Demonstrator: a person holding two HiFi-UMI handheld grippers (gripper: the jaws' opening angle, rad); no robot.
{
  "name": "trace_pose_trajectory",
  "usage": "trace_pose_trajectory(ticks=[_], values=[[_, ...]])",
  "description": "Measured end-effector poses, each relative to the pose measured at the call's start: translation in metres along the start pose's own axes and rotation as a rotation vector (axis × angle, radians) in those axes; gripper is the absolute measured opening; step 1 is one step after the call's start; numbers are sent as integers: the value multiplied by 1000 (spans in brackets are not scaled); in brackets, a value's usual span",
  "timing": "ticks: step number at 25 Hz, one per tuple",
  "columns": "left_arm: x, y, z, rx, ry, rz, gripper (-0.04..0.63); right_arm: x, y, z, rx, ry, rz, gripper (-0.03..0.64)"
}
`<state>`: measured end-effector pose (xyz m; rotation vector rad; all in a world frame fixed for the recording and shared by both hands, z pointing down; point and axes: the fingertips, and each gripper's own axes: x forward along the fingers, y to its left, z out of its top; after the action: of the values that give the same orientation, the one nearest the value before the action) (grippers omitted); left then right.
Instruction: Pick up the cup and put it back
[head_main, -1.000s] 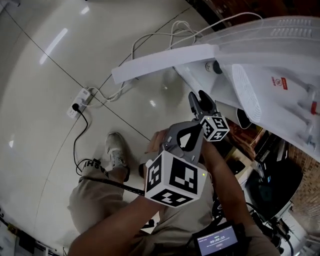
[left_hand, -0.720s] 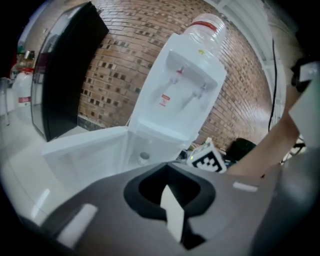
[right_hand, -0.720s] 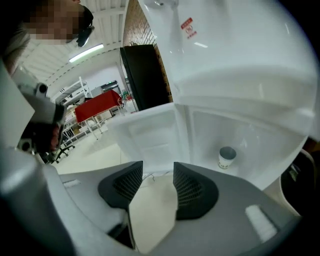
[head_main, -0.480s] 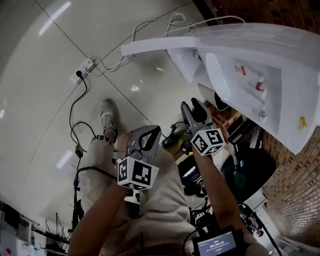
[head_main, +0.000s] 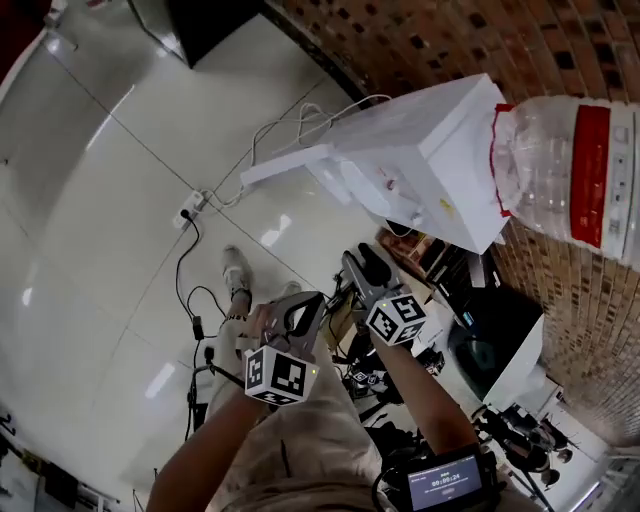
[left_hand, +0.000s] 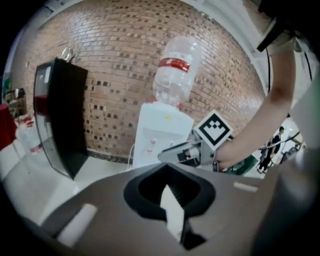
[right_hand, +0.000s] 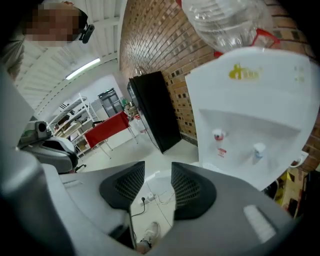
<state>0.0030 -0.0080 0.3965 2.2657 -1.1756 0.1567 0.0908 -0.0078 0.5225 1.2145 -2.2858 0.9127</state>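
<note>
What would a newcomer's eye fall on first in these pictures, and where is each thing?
The white water dispenser against the brick wall, upper right in the head view, carries a large clear bottle with a red band. A tall black cabinet stands to its left in the left gripper view. A power strip lies on the glossy floor.

Water bottle (head_main: 585, 160) on the dispenser (head_main: 425, 150) runs off the right edge in the head view (its upper part is likewise cut by the top edge in the right gripper view); print on small screen (head_main: 440, 488) too small to read; clutter (head_main: 450, 275) beside the dispenser dark, indistinct.
</note>
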Motion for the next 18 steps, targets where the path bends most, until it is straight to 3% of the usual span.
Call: trace_pose_trajectory(ticks=[2, 4, 10, 18], values=[[-24, -25, -12, 220, 132, -129, 2, -26, 14, 32, -1, -32, -21, 166], [-44, -47, -8, 348, 214, -213, 2, -53, 25, 64, -14, -72, -51, 164], [-74, -99, 60, 384, 200, -317, 2, -146, 52, 125, -12, -181, -111, 155], [-108, -166, 81, 381, 201, -398, 2, -283, 62, 156, -44, -306, -167, 144]])
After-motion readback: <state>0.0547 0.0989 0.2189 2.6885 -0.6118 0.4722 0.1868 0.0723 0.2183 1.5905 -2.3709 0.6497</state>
